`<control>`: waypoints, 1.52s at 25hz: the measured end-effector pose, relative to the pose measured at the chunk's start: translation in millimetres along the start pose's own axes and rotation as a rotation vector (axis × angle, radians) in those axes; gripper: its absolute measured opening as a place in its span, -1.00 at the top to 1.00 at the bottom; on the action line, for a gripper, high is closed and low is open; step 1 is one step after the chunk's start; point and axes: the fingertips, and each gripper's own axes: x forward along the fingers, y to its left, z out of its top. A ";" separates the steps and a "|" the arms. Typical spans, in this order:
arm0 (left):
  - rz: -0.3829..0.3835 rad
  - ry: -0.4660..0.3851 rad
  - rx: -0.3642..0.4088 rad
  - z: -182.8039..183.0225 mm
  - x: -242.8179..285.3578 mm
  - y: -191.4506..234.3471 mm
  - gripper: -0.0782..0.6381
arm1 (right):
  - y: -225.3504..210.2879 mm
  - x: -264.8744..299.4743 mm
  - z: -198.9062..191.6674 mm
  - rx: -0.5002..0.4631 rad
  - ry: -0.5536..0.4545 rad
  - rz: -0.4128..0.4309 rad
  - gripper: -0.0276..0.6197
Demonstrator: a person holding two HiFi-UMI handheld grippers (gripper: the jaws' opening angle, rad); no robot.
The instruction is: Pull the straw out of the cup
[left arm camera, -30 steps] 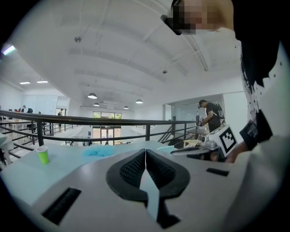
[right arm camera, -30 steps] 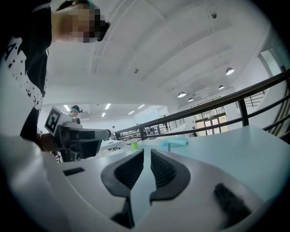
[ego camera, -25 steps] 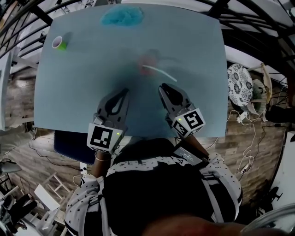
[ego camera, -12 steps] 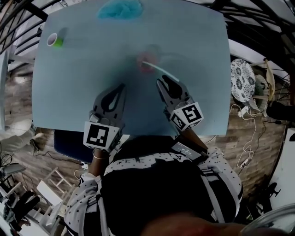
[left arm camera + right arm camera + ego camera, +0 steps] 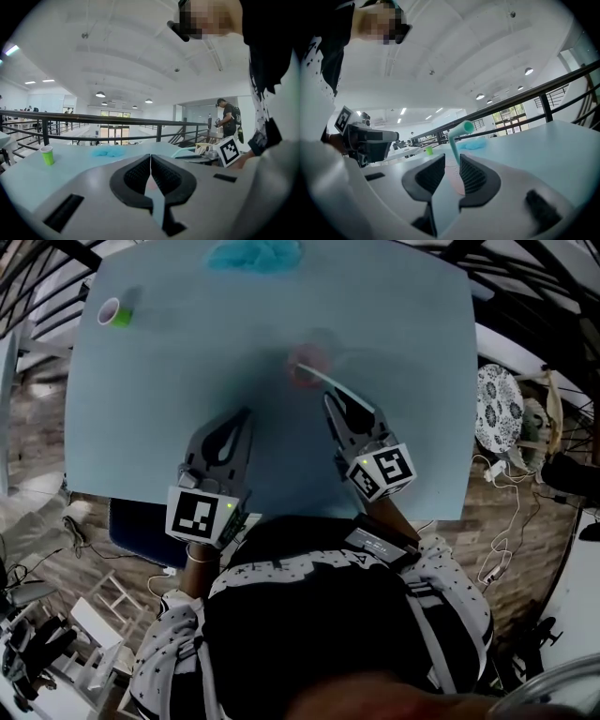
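Head view, table: a pale blue table [image 5: 159,399] fills the upper frame; the person's dark spotted top fills the bottom
Head view, cup: a pinkish cup [image 5: 306,369], blurred, stands just right of the table's centre; the pale straw [image 5: 330,382] slants out of it toward the lower right
Head view, grippers: the left gripper [image 5: 244,418] lies left of centre, apart from the cup; the right gripper [image 5: 332,405] points up at the cup, tips close under the straw
Head view, far edge: a green cup [image 5: 117,312] at upper left; a blue cloth [image 5: 255,254] at top centre
Left gripper view, jaws: pressed together, nothing between them; green cup at far left, blue cloth behind, a dark railing [image 5: 117,119] across the frame
Right gripper view, jaws: a narrow gap, not closed; the straw, teal here, rises in line with that gap, its bent top pointing right; the pink cup shows low between the pads; whether either pad touches the straw cannot be told
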 end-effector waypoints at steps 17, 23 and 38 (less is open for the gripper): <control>0.041 0.007 -0.005 0.4 2.8 14.4 0.74 | -7.9 18.5 12.9 -0.016 -0.020 -0.001 0.66; 0.056 0.011 -0.003 -1.1 -1.6 19.1 0.74 | -4.2 20.0 9.7 -0.023 -0.010 0.006 0.67; 0.069 0.003 0.021 -3.4 -1.7 23.5 0.74 | -7.2 17.2 23.0 -0.067 -0.030 -0.017 0.77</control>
